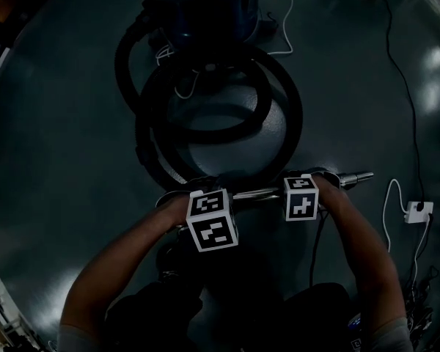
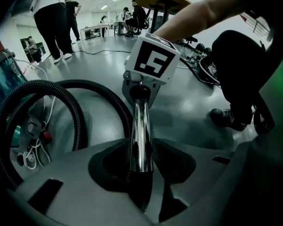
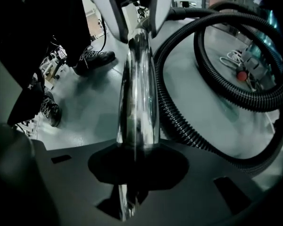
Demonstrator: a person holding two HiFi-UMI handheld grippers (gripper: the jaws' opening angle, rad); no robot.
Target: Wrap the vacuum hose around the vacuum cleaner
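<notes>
When the scene was inspected, the left gripper (image 2: 140, 171) was found clamped on the chrome wand (image 1: 260, 193), its jaws closed against the tube's sides. The right gripper (image 3: 137, 157) gripped the same wand further to the right, likewise closed on it. The wand lay roughly level across the near part of the scene. Its free end projected to the right past the right gripper. Both grippers pointed steeply down toward the grey floor (image 1: 59, 123).

The black ribbed hose (image 1: 205, 134) lay on the floor in overlapping loops just beyond the wand, between it and the vacuum cleaner (image 1: 205, 6). The cleaner stood at the far edge, with a red top over a dark blue body. The loops rested in front of the cleaner and were not wound round its body.

A white cable with a plug block (image 1: 418, 211) lay on the floor at the near right. In the left gripper view, people (image 2: 52, 18) stood far off, near a round table (image 2: 162, 1).
</notes>
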